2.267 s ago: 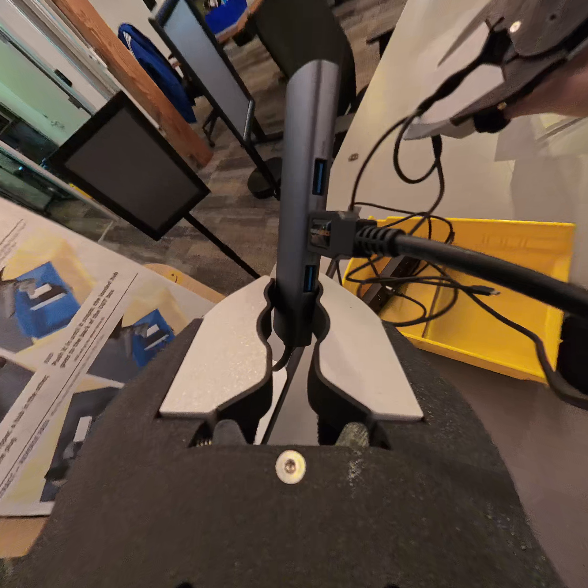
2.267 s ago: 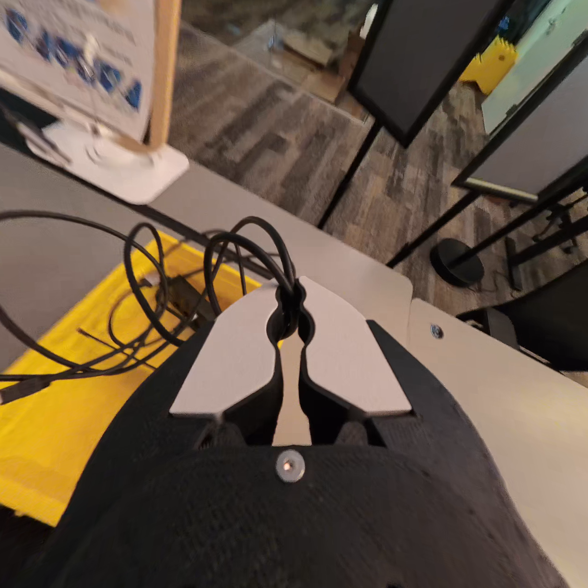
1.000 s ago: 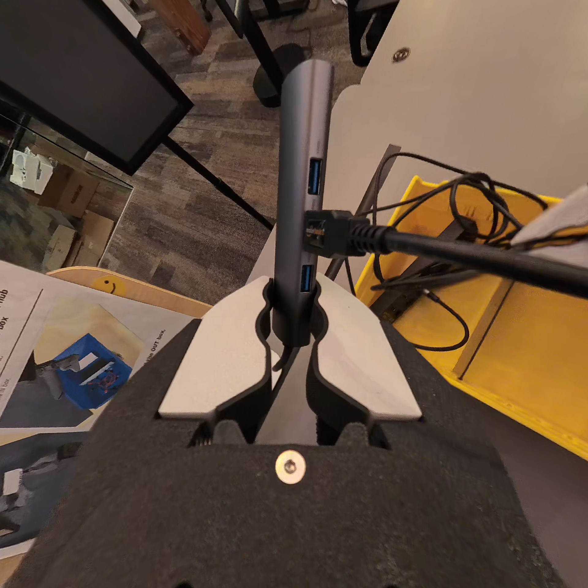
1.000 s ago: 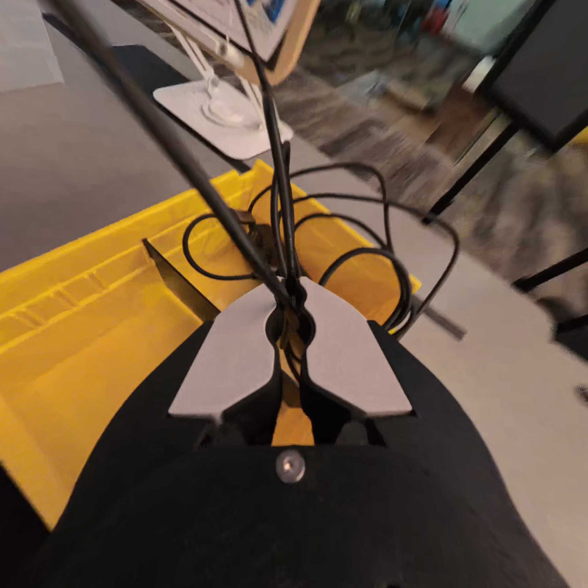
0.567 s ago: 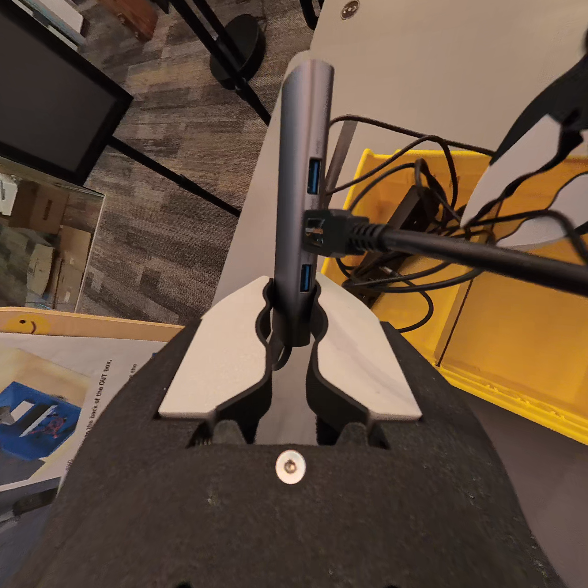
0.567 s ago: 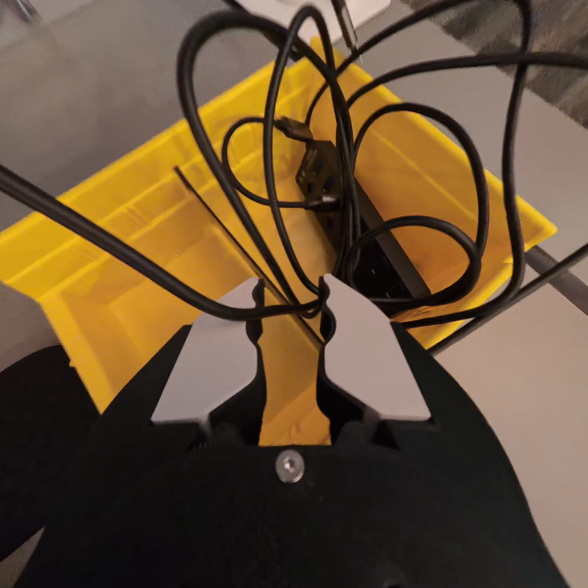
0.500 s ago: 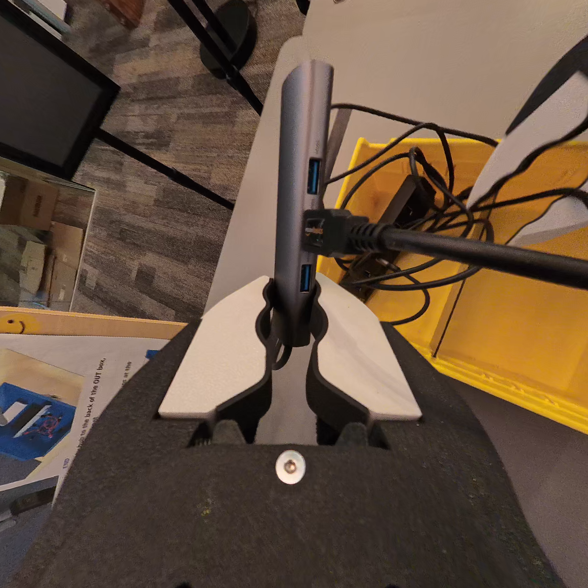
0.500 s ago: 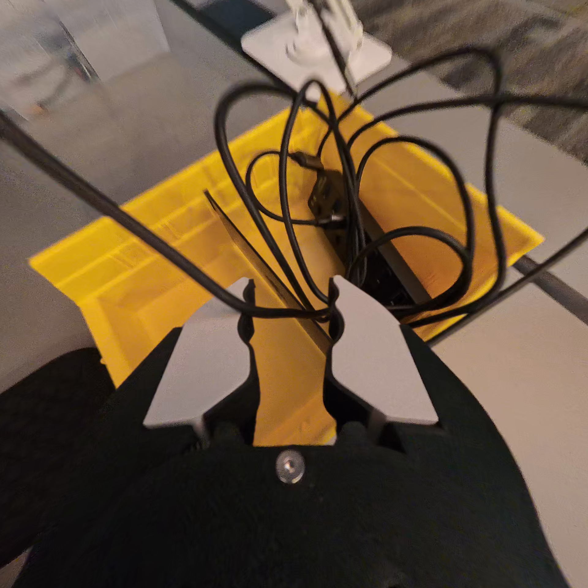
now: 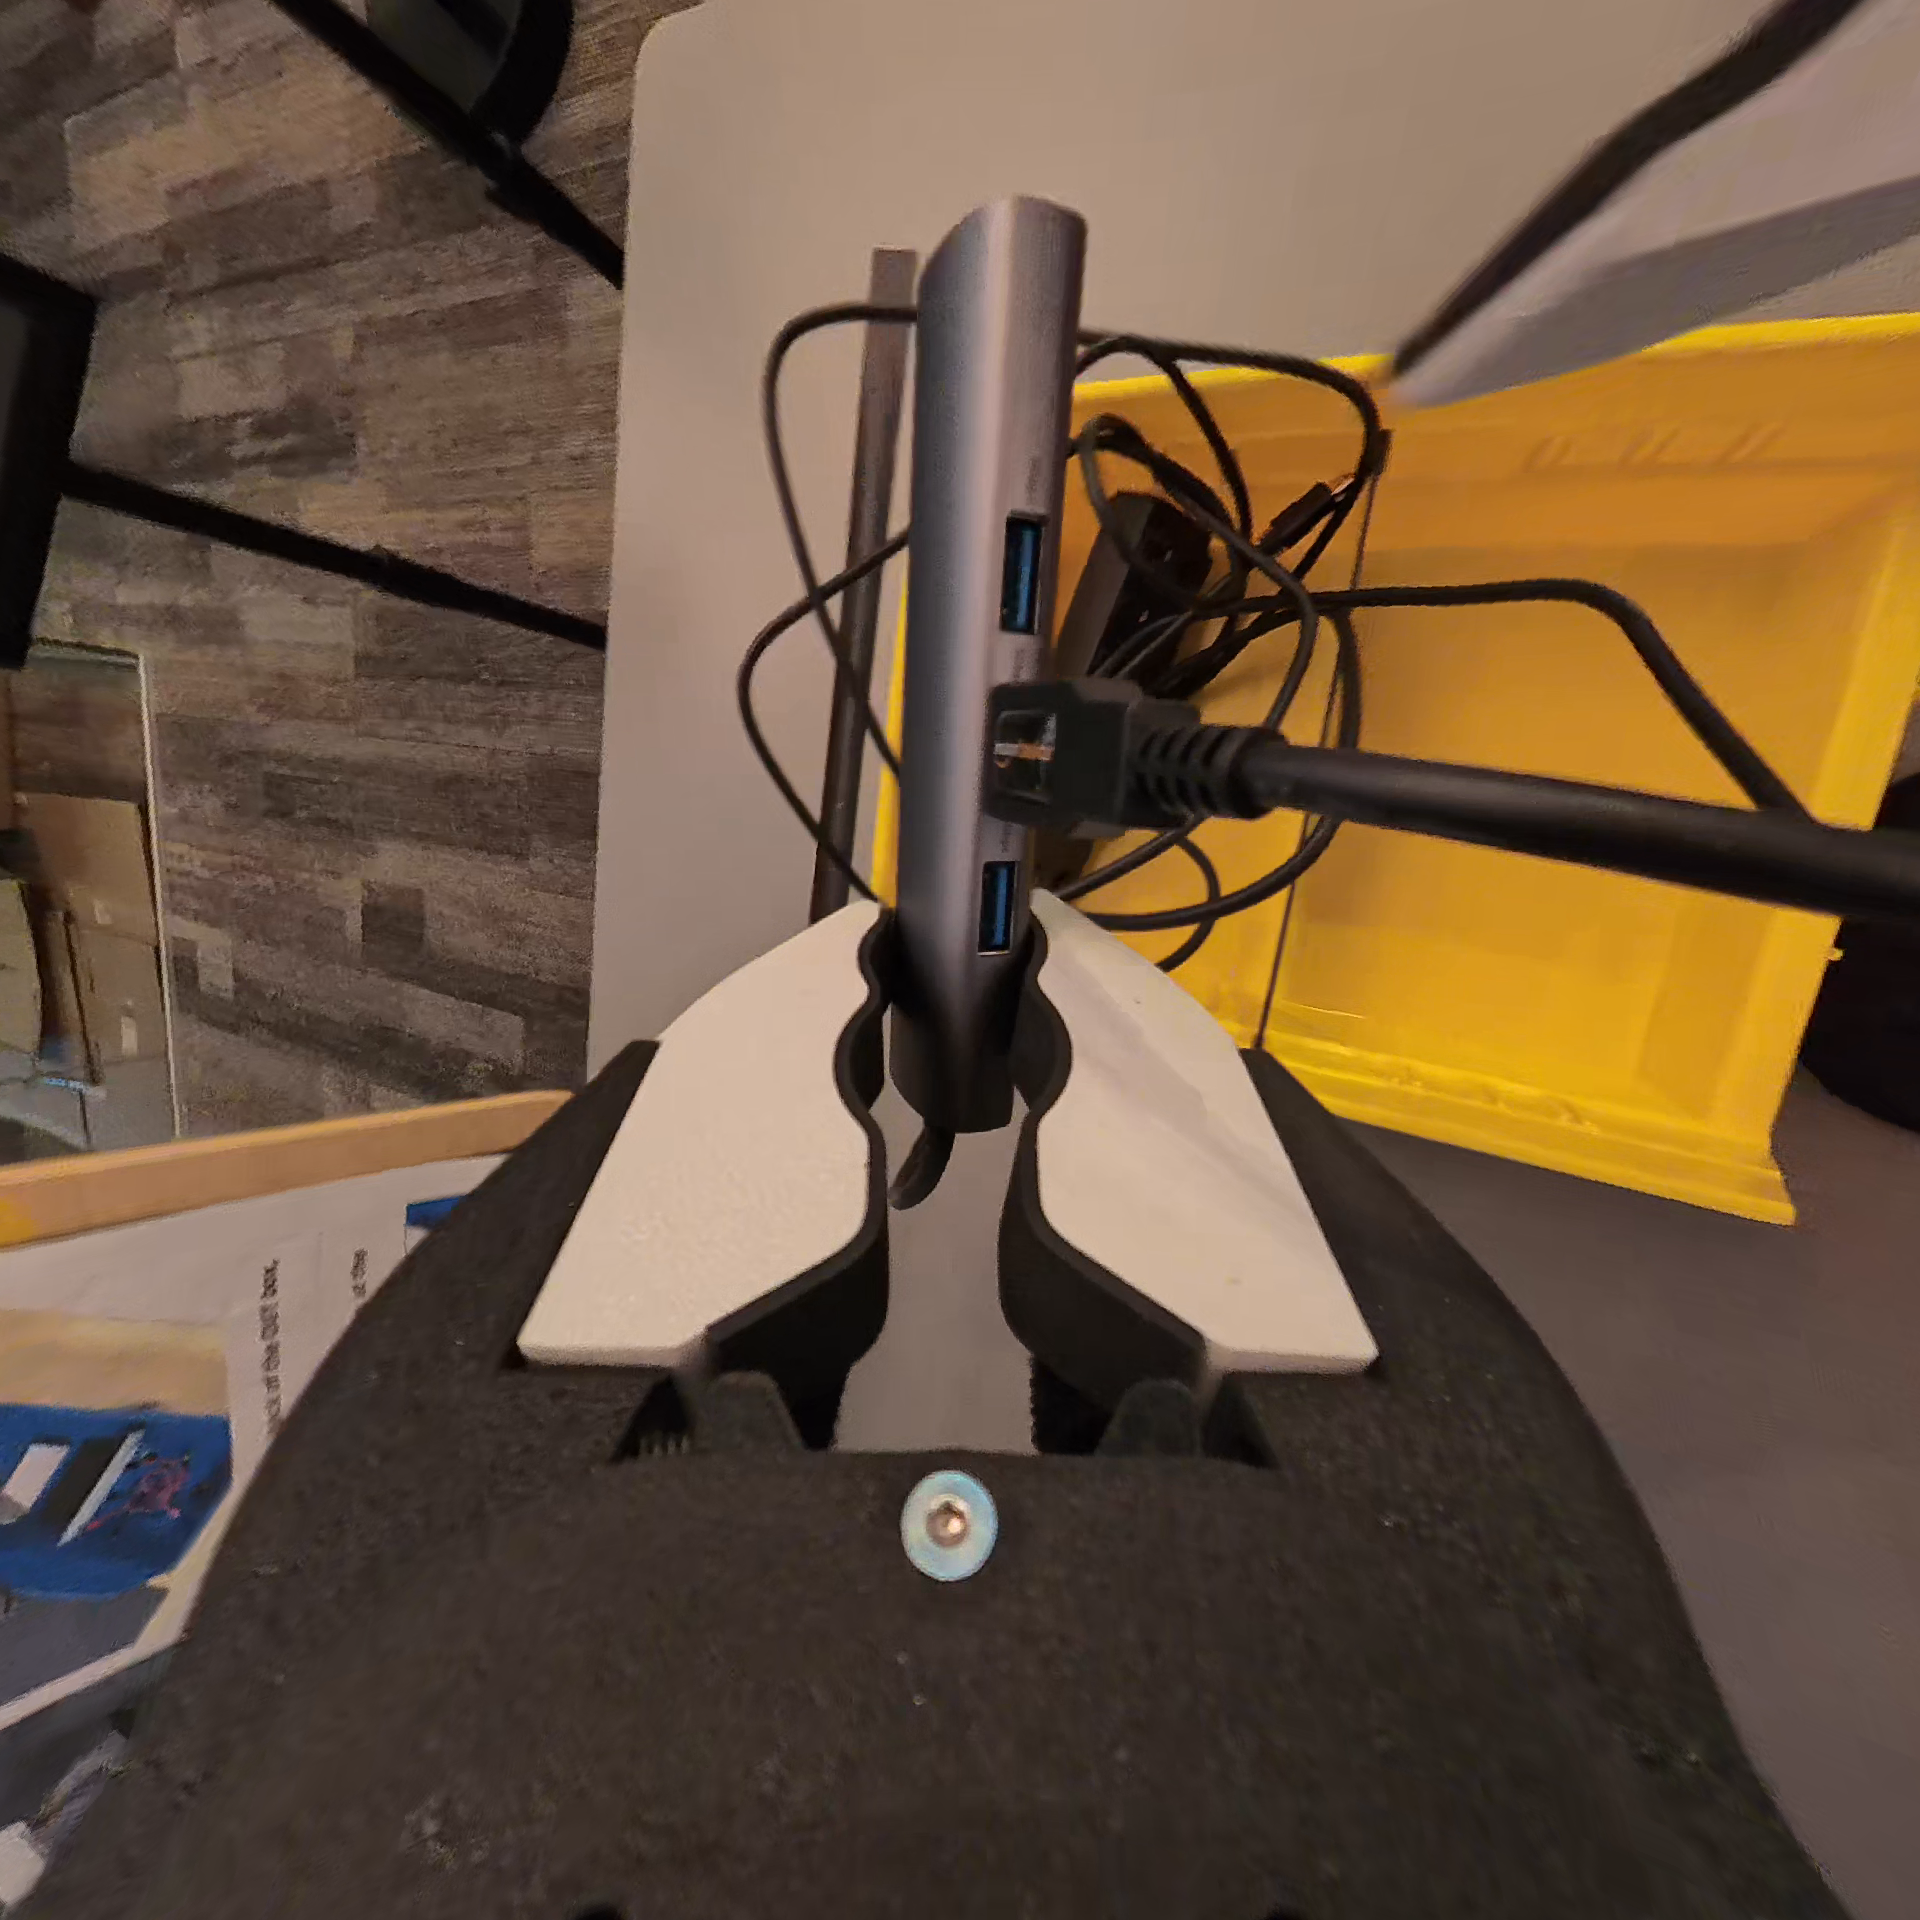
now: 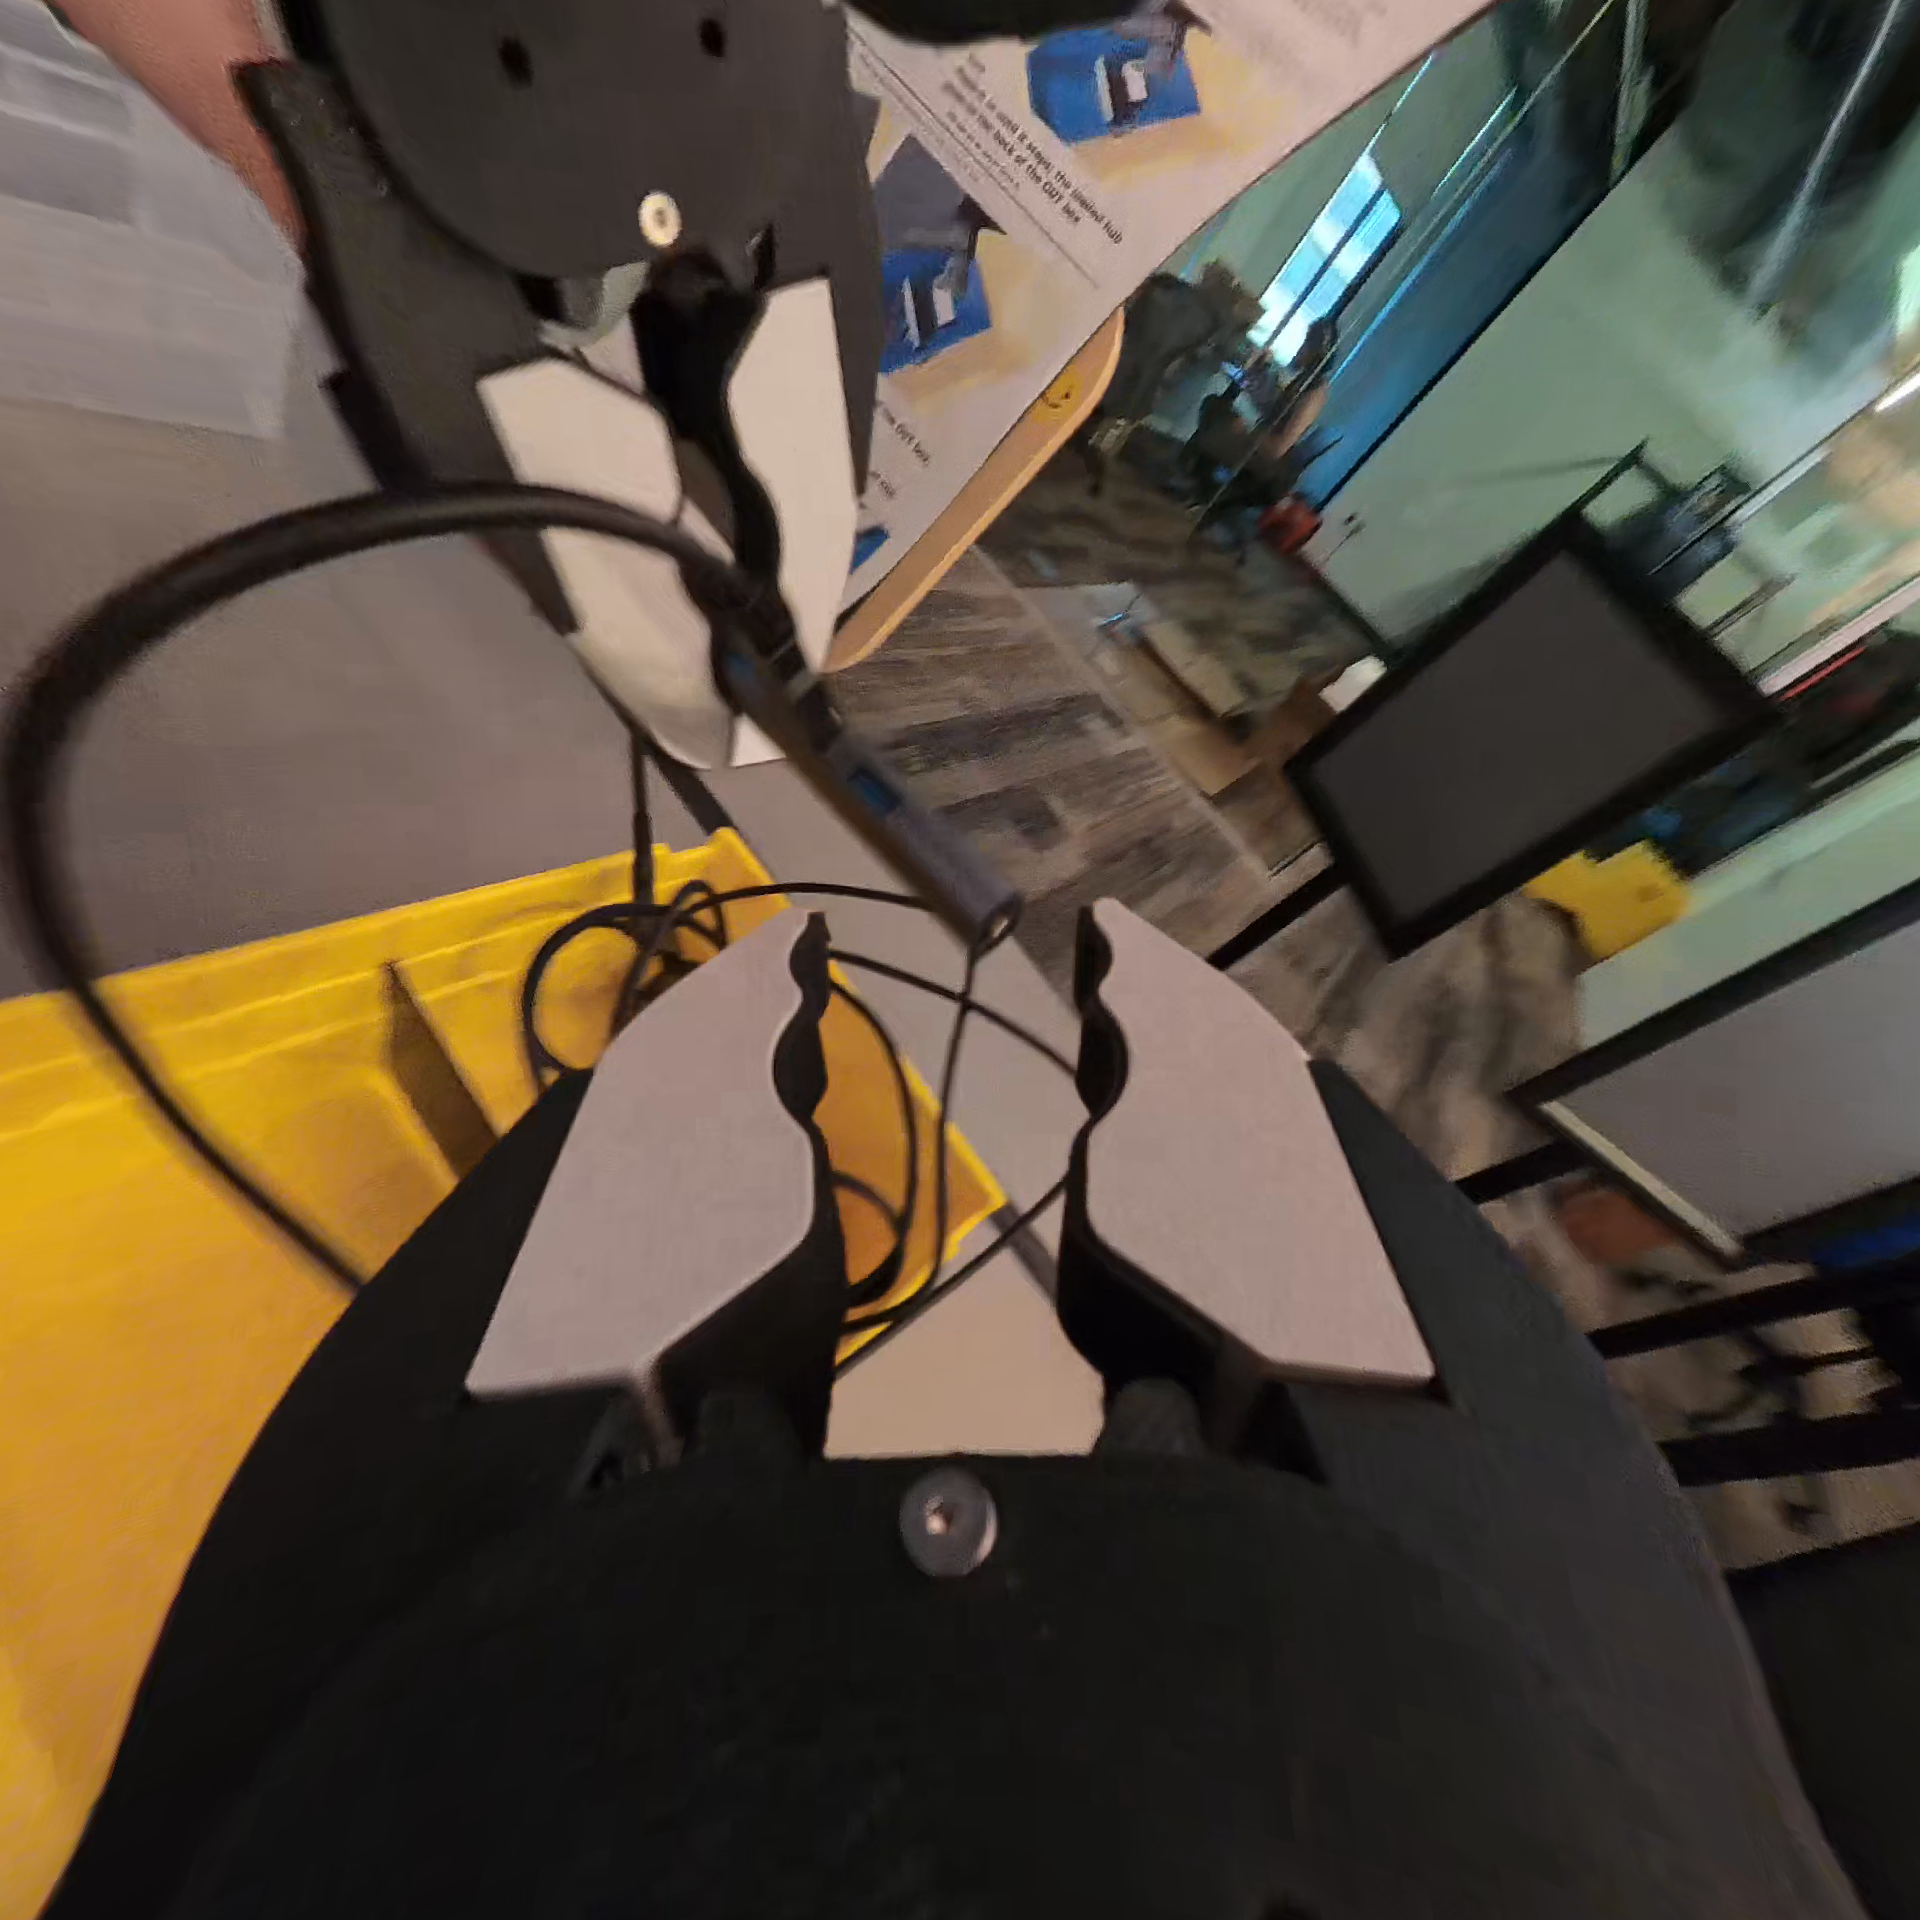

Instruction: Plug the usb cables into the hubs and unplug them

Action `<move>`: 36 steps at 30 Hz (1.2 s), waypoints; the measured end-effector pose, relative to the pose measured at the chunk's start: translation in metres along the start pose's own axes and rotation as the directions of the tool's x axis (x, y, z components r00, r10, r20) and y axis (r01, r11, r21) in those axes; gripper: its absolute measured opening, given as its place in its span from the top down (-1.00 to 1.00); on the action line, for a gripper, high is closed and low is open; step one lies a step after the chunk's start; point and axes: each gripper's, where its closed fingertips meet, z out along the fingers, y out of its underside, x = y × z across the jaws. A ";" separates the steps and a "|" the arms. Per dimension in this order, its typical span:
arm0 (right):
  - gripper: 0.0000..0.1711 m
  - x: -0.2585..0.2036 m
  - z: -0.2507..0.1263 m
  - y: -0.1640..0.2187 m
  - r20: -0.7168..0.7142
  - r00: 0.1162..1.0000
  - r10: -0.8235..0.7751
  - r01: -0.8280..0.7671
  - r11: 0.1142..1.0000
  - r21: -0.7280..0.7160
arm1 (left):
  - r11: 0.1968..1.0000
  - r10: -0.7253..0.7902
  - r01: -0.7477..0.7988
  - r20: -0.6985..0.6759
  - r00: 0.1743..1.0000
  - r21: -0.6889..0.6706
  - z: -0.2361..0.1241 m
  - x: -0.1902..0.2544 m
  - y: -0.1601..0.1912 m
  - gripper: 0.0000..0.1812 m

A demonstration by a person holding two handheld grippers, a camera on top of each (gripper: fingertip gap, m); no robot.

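Note:
My left gripper is shut on the lower end of a grey USB hub, which it holds upright. A black USB plug sits in the hub's middle port, and its thick black cable runs off to the right. The blue ports above and below the plug are empty. My right gripper is open and empty above the yellow bin. It faces the left gripper and the hub. Thin black cables and a black hub lie in the bin.
A wooden board with printed sheets stands to the left of the bin on the grey table. A dark strip lies by the bin. Beyond the table edge are the floor and dark screens on stands. The gap from one gripper's tips to the other's is roughly 10 cm.
My right gripper has opened and let go of the thin cables, which now lie in the bin. It has swung up toward the left gripper. The left gripper still holds the hub with the plug in.

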 end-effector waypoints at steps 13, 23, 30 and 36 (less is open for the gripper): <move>0.80 -0.055 0.025 0.057 0.435 0.875 0.214 -0.093 0.955 -0.282 | 0.978 0.209 -0.209 -0.157 0.965 0.017 0.034 0.032 0.002 0.77; 0.81 -0.051 0.032 0.098 0.519 0.631 0.576 -0.382 0.814 -0.438 | 0.980 0.090 -0.079 -0.052 0.995 0.184 0.006 -0.016 0.003 0.62; 0.81 -0.061 0.053 0.122 0.468 0.669 0.577 -0.312 0.790 -0.528 | 0.976 0.094 -0.092 0.002 0.996 0.196 -0.023 -0.009 0.037 0.68; 0.80 -0.072 0.071 0.154 0.392 0.691 0.608 -0.267 0.718 -0.642 | 0.975 0.077 -0.076 0.007 0.997 0.210 -0.044 0.019 0.077 0.67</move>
